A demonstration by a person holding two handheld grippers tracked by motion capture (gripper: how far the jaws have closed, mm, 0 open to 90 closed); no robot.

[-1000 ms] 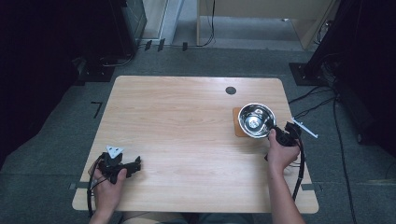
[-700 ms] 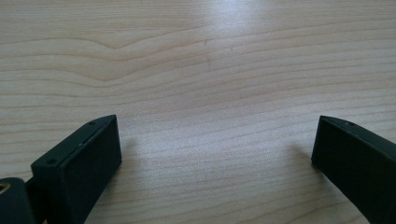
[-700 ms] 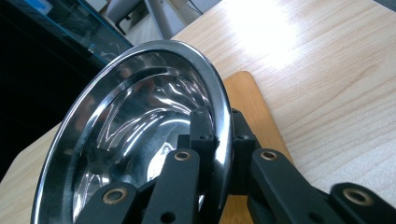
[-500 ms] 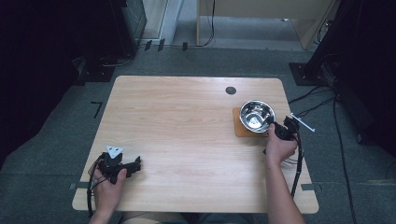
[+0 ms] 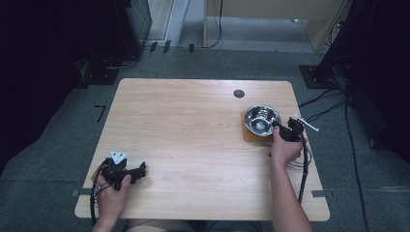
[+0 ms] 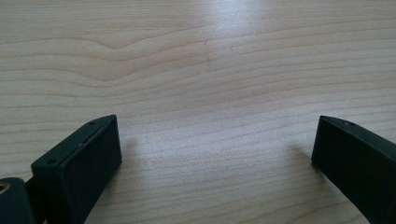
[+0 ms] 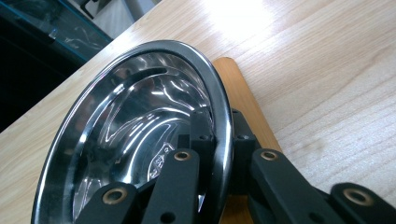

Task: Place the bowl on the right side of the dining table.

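Bowl [image 7: 140,140] rim pinched by right hand-held gripper [image 7: 219,140] | high view: on board [image 5: 251,135]

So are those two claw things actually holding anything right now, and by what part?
The right gripper pinches the steel bowl by its rim, one of its fingers inside, one outside. The left gripper is open, holding nothing.

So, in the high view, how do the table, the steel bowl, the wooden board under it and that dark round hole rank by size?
1. Pale wooden table
2. Round shiny steel bowl and brown wooden board: similar, board partly hidden, so unsure
3. Dark round hole
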